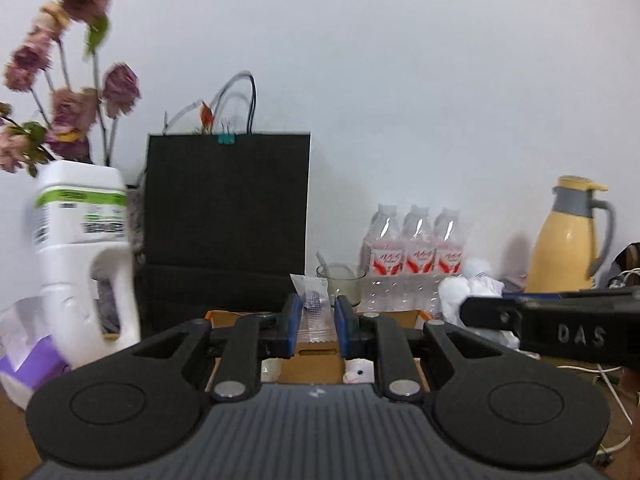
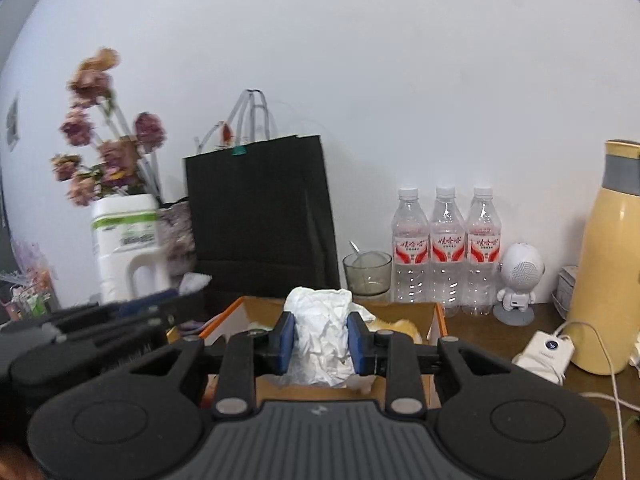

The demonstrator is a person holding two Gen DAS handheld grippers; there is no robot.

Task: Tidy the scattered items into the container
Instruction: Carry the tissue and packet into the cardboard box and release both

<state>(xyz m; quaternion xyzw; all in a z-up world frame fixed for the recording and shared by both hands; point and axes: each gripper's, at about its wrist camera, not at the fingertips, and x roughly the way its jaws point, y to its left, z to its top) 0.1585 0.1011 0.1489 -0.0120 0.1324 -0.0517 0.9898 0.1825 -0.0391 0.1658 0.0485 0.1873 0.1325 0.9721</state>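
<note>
- The right gripper [image 2: 321, 343] is closed on a crumpled white tissue [image 2: 320, 332], which is pinched at its middle between the blue pads [image 2: 287, 343] and bulges above and below them.
- The left gripper [image 1: 316, 322] is drawn narrow on a clear plastic packet [image 1: 316, 316], held upright between its blue pads; what the packet contains cannot be made out.
- Both items are held over or just in front of the open cardboard box [image 2: 434, 318], in which something orange and furry [image 2: 394, 326] already lies beside a small white toy [image 1: 357, 375].
- The tissue is judged very light, soft and compressible; a pinch anywhere on its bulk should serve, though a loose fold could tear away or cling to a pad on release.
- The packet is judged light, thin and slippery; a grip across its flat faces, near the middle, is likely the most secure, as an edge hold could slide out.
- Neither item appears fragile, so a short drop into the box is judged harmless.
</note>
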